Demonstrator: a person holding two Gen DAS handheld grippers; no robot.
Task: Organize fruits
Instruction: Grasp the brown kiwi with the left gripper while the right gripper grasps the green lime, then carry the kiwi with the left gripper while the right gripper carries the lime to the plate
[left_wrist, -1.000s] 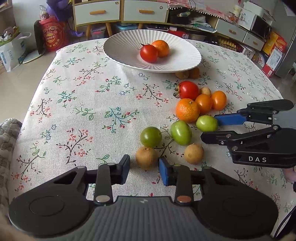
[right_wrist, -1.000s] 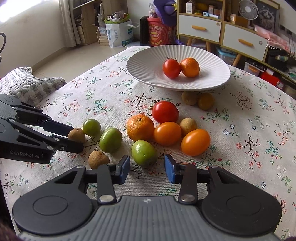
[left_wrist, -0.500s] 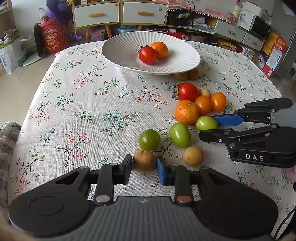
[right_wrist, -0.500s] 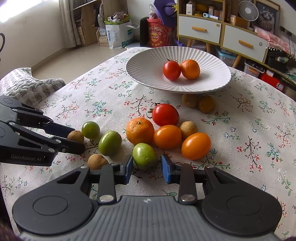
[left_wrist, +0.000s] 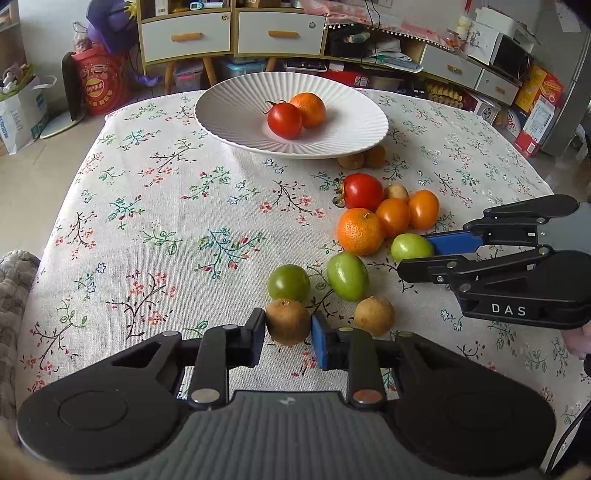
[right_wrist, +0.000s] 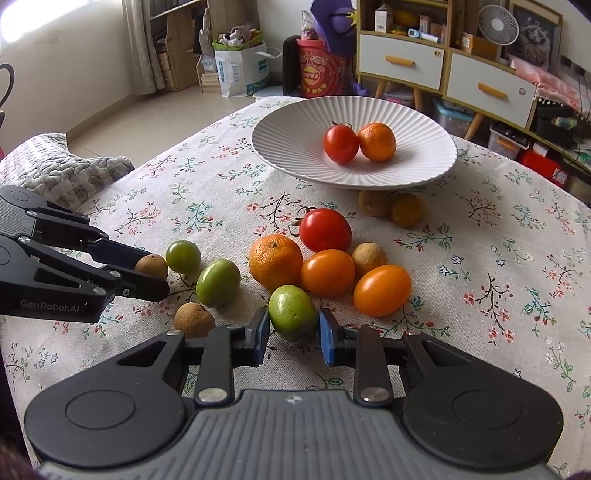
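Both your hand-held grippers clamp fruit, left (left_wrist: 288, 328) brown longan (left_wrist: 288, 322), right (right_wrist: 293, 328) green one (right_wrist: 293, 312), for the plate (right_wrist: 295, 155) at 12 o'clock.

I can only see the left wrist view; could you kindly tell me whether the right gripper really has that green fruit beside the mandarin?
Observer: Yes. The right wrist view shows the right gripper with its jaws pressed on both sides of the green fruit.
Operator: Thank you. Is anything close beside it?
Observer: A loose brown fruit lies close by its left-hand finger, outside the jaws.
Operator: And my left gripper, seen side-on?
Observer: The left gripper holds the gripped brown fruit right at its tips.
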